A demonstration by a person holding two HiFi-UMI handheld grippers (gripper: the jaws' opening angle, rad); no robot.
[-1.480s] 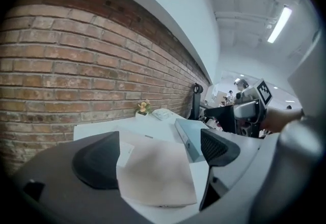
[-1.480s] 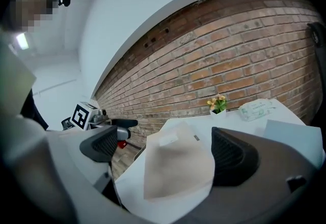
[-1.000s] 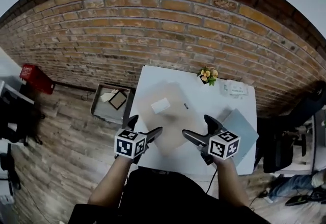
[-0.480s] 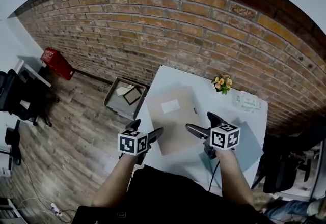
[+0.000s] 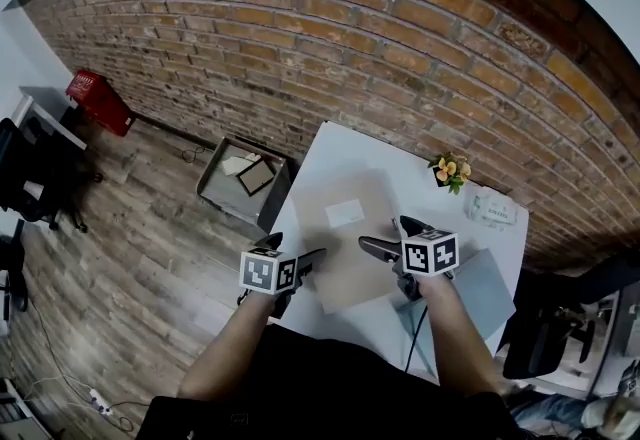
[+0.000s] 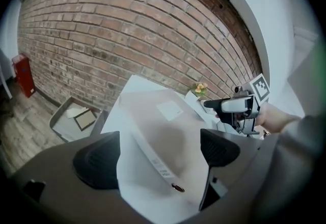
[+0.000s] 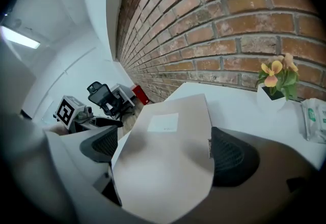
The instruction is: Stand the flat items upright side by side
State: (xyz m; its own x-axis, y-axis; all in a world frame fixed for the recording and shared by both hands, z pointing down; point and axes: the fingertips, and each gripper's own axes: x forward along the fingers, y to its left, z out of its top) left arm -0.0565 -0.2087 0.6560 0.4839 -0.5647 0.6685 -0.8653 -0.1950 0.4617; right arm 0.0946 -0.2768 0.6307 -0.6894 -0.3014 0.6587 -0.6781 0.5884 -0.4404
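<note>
Head view, from the left: a red crate (image 5: pixel 95 100) stands on the wood floor by the brick wall (image 5: pixel 300 38). Nearer the table, a grey tray (image 5: pixel 222 196) lies on the floor with flat frames in it.

The white table (image 5: pixel 345 148) is set against the wall. A beige folder (image 5: pixel 345 238) with a white label lies flat on the table's left half, not upright.

The left gripper (image 5: pixel 290 253) hangs at the folder's near left corner. In the left gripper view its jaws stand wide apart, with nothing gripped. The table's edge and the folder's long side show between them. Whether a jaw touches the folder cannot be told.

The right gripper (image 5: pixel 390 236) hangs over the folder's right edge, facing the left one. In the right gripper view its jaws are also wide apart and empty, and the folder's face fills the gap between them. The right jaw is just beside the folder's edge.

Further right, a small pot of yellow flowers (image 5: pixel 452 170) stands by the wall, with a white pack (image 5: pixel 490 208) beside it. A grey folder (image 5: pixel 488 290) lies flat at the table's near right, partly under the right arm and apart from the beige one.
</note>
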